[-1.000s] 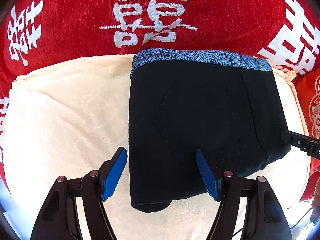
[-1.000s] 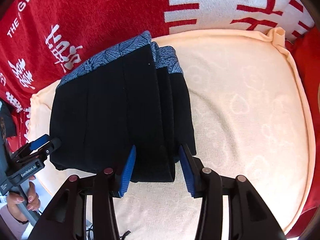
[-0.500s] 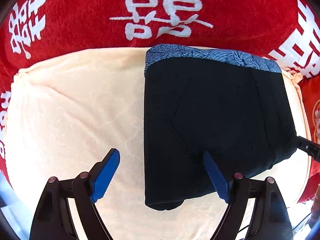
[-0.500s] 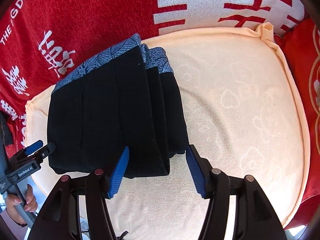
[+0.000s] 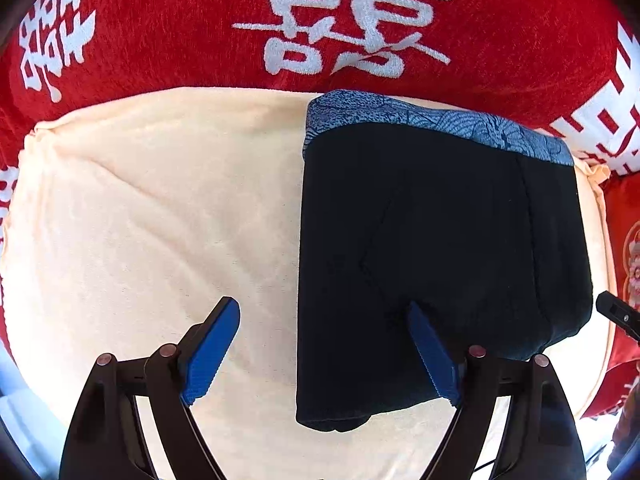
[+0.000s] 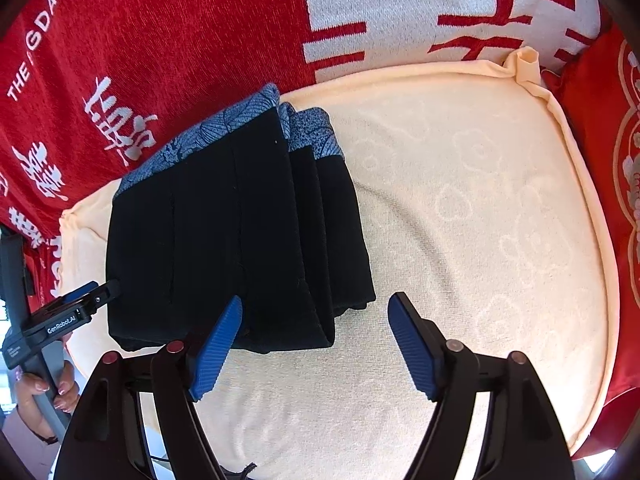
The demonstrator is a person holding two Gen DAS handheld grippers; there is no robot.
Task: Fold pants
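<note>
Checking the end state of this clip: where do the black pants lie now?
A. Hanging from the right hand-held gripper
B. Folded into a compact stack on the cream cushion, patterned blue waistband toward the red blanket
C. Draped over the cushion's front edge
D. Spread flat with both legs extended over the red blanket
B: the black pants lie folded in layers on the cream cushion, with the blue waistband next to the red blanket, and neither gripper clamps them.

We see only a black tip of the right gripper (image 5: 618, 314) at the left wrist view's right edge, its jaws out of frame. In the right wrist view, the hand (image 6: 44, 390) gripping the left gripper's handle is cut off by the frame. The folded pants (image 6: 224, 232) hide their own inner layers and the cream cushion (image 6: 480, 220) beneath.
</note>
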